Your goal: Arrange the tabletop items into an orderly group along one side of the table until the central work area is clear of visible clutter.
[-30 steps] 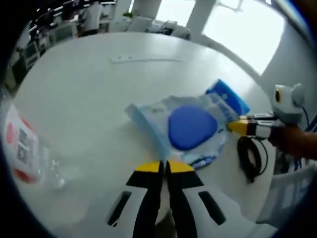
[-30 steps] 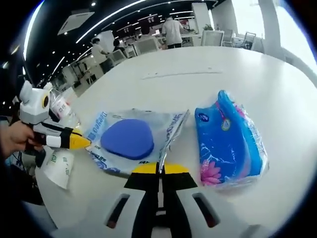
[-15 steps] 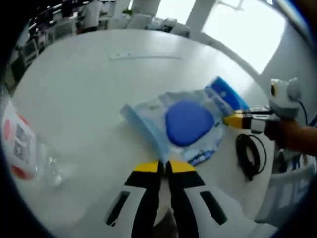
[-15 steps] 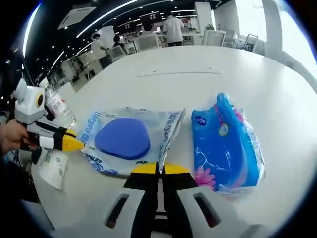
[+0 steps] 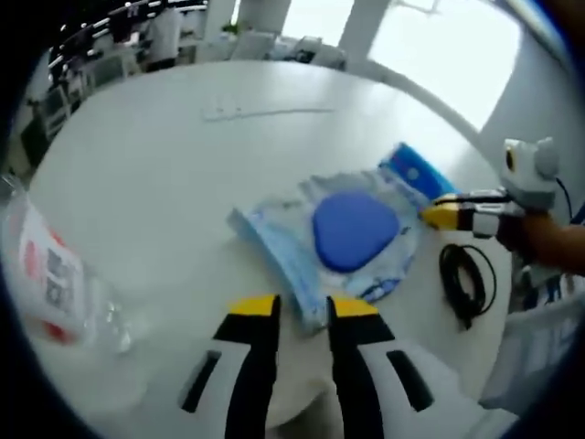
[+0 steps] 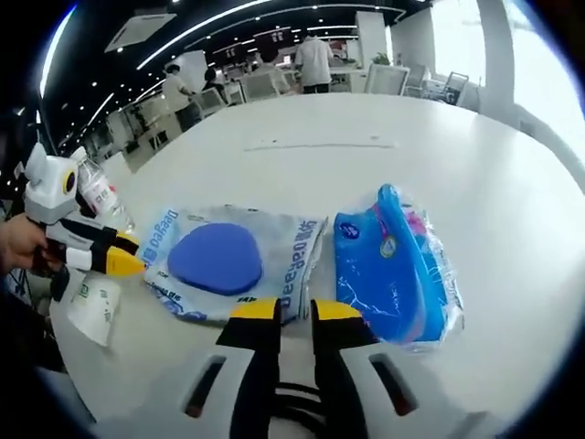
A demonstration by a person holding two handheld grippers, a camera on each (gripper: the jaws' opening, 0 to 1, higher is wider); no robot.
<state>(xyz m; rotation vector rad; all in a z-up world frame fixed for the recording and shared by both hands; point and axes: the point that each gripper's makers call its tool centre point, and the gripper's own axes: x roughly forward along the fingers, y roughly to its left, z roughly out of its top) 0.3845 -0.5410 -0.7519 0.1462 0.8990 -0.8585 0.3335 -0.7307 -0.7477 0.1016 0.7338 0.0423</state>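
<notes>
Lying flat near the middle of the round white worktop (image 6: pixel 439 146) is a clear plastic pouch with a blue rounded pad inside (image 6: pixel 228 261) (image 5: pixel 352 233), and just beside it sits a blue floral tissue pack (image 6: pixel 393 265) (image 5: pixel 416 169). Both claws stand slightly apart, holding nothing: the left claw (image 5: pixel 302 306) at the pouch's near edge, the right claw (image 6: pixel 294 309) likewise. A clear plastic bottle with a red label (image 5: pixel 50 283) lies at the worktop's rim (a black coiled cable (image 5: pixel 466 283) rests opposite).
</notes>
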